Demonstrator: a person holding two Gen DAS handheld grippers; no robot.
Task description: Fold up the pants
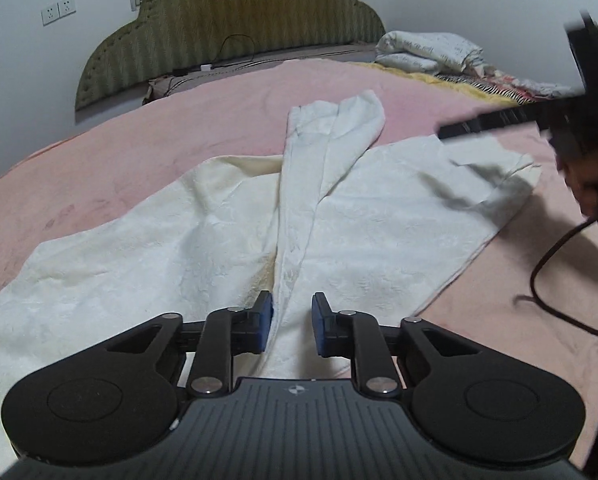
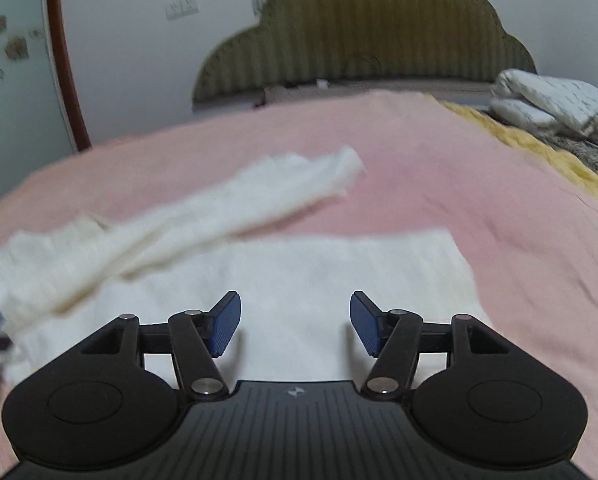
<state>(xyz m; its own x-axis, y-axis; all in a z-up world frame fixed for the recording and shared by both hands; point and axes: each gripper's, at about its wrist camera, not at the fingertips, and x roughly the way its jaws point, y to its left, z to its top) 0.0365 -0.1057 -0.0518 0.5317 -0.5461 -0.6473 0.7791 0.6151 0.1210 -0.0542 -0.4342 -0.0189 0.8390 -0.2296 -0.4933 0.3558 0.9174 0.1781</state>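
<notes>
White pants (image 1: 227, 224) lie spread on a pink bed, with one narrow fold of fabric (image 1: 299, 200) running from the far middle toward my left gripper. My left gripper (image 1: 293, 326) has its blue pads (image 1: 265, 322) close on either side of that fold; whether they pinch it is unclear. My right gripper (image 2: 295, 326) is open and empty, held above a flat white part of the pants (image 2: 339, 272). The right gripper (image 1: 579, 120) also shows blurred at the right of the left wrist view. A rumpled strip of the pants (image 2: 219, 208) lies to the left in the right wrist view.
The pink bedspread (image 1: 139, 140) covers the bed. A green scalloped headboard (image 1: 235, 24) stands at the far end. Folded bedding (image 1: 431, 52) and a yellow blanket (image 2: 539, 148) lie at the far right. A black cable (image 1: 551, 280) hangs at the right.
</notes>
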